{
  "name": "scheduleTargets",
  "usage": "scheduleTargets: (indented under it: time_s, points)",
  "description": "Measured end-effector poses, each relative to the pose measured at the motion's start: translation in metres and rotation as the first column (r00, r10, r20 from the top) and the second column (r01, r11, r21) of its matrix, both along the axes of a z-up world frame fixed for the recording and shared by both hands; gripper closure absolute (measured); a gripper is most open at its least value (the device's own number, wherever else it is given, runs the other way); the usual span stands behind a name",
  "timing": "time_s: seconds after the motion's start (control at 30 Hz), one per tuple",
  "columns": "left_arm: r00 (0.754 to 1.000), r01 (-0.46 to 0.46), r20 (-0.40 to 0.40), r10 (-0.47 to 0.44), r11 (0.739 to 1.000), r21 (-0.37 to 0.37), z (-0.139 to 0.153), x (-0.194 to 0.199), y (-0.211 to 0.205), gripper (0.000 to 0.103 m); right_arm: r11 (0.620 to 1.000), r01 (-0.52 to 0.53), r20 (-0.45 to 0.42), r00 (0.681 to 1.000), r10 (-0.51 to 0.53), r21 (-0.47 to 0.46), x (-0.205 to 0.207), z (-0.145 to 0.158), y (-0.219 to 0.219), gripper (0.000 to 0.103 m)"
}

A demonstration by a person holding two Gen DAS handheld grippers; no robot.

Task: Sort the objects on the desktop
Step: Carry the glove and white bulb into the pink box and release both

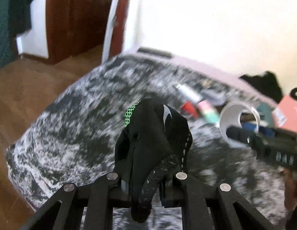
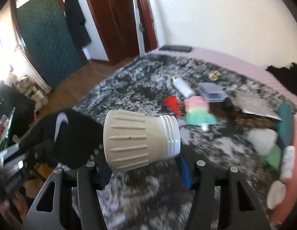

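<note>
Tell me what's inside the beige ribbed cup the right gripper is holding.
The left wrist view looks into the beige ribbed cup: bare white wall and one right gripper finger, nothing else. Its bottom is hidden. The right wrist view shows only the outside.

Both fisheye cameras sit just behind their own fingers, looking steeply down and forward over the black-and-white mottled cover (image 1: 75,118) toward the far white wall (image 2: 215,15). The left view is close on a black glove (image 1: 154,134); the right, on a beige ribbed cup (image 2: 136,140). Both share the glove, cup, red cone (image 2: 172,103) and brown door (image 1: 77,19).
</note>
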State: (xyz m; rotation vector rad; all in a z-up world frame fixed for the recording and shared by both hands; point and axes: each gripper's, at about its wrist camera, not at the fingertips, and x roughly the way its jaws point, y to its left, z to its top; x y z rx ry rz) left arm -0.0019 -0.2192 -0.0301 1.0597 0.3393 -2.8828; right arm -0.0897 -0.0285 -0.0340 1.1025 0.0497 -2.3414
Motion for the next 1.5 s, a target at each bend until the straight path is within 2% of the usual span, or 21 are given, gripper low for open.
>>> scheduleTargets:
  time_s: [0.17, 0.23, 0.3, 0.43, 0.53, 0.63, 0.7, 0.73, 0.77, 0.8, 0.83, 0.9, 1.0, 1.07, 1.17, 1.27, 1.4, 1.5]
  points:
    - [0.99, 0.125, -0.067, -0.126, 0.992, -0.014, 0.044, 0.017, 0.054, 0.089, 0.994, 0.089, -0.08, 0.992, -0.093, -0.061, 0.052, 0.043, 0.076, 0.043]
    - [0.974, 0.201, -0.102, -0.202, 0.979, -0.024, 0.064, 0.017, 0.089, 0.089, 0.986, 0.147, -0.12, 0.98, -0.156, -0.078, 0.07, 0.059, 0.112, 0.043]
    - [0.944, 0.298, -0.135, -0.301, 0.954, -0.043, 0.083, 0.013, 0.134, 0.089, 0.971, 0.227, -0.164, 0.957, -0.237, -0.081, 0.085, 0.075, 0.154, 0.043]
    - [0.869, 0.449, -0.172, -0.465, 0.885, -0.124, 0.11, -0.002, 0.231, 0.089, 0.912, 0.399, -0.233, 0.882, -0.41, -0.095, 0.108, 0.102, 0.247, 0.043]
    - [0.81, 0.535, -0.196, -0.553, 0.833, -0.14, 0.127, -0.02, 0.302, 0.089, 0.858, 0.505, -0.274, 0.816, -0.509, -0.09, 0.118, 0.119, 0.316, 0.043]
    - [0.769, 0.587, -0.203, -0.607, 0.795, -0.154, 0.135, -0.038, 0.359, 0.088, 0.803, 0.59, -0.308, 0.751, -0.584, -0.084, 0.12, 0.132, 0.374, 0.043]
    - [0.754, 0.608, -0.193, -0.627, 0.779, -0.153, 0.134, -0.054, 0.393, 0.076, 0.774, 0.627, -0.306, 0.721, -0.621, -0.093, 0.116, 0.138, 0.408, 0.043]
    - [0.751, 0.618, -0.181, -0.635, 0.772, -0.148, 0.131, -0.062, 0.406, 0.064, 0.765, 0.637, -0.292, 0.717, -0.633, -0.095, 0.11, 0.14, 0.424, 0.043]
    - [0.755, 0.616, -0.174, -0.633, 0.774, -0.146, 0.129, -0.069, 0.417, 0.031, 0.767, 0.636, -0.261, 0.728, -0.634, -0.089, 0.098, 0.137, 0.438, 0.043]
    - [0.767, 0.6, -0.174, -0.618, 0.786, -0.147, 0.127, -0.074, 0.424, 0.008, 0.765, 0.638, -0.231, 0.735, -0.638, -0.084, 0.088, 0.134, 0.451, 0.042]
    - [0.779, 0.582, -0.177, -0.602, 0.799, -0.152, 0.125, -0.078, 0.429, 0.005, 0.755, 0.65, -0.202, 0.73, -0.652, -0.087, 0.08, 0.131, 0.46, 0.036]
    - [0.793, 0.561, -0.173, -0.585, 0.81, -0.169, 0.122, -0.079, 0.429, 0.005, 0.728, 0.677, -0.155, 0.712, -0.685, -0.107, 0.069, 0.125, 0.478, 0.022]
    - [0.81, 0.533, -0.164, -0.563, 0.823, -0.195, 0.116, -0.076, 0.415, 0.005, 0.726, 0.676, -0.166, 0.708, -0.687, -0.125, 0.071, 0.121, 0.479, 0.021]
    - [0.833, 0.501, -0.156, -0.531, 0.843, -0.195, 0.109, -0.07, 0.395, 0.005, 0.724, 0.678, -0.172, 0.704, -0.689, -0.13, 0.073, 0.117, 0.471, 0.021]
    - [0.864, 0.46, -0.154, -0.48, 0.875, -0.149, 0.094, -0.057, 0.349, 0.005, 0.726, 0.669, -0.155, 0.709, -0.688, -0.159, 0.075, 0.107, 0.452, 0.021]
    - [0.903, 0.381, -0.156, -0.401, 0.914, -0.142, 0.078, -0.04, 0.294, 0.005, 0.746, 0.64, -0.157, 0.73, -0.665, -0.184, 0.077, 0.098, 0.42, 0.021]
    - [0.952, 0.22, -0.183, -0.245, 0.965, -0.145, 0.06, -0.015, 0.209, 0.005, 0.789, 0.591, -0.215, 0.76, -0.614, -0.167, 0.081, 0.089, 0.37, 0.021]
    - [0.972, 0.087, -0.208, -0.113, 0.988, -0.129, 0.053, -0.004, 0.157, 0.004, 0.803, 0.573, -0.255, 0.762, -0.595, -0.163, 0.085, 0.08, 0.339, 0.021]
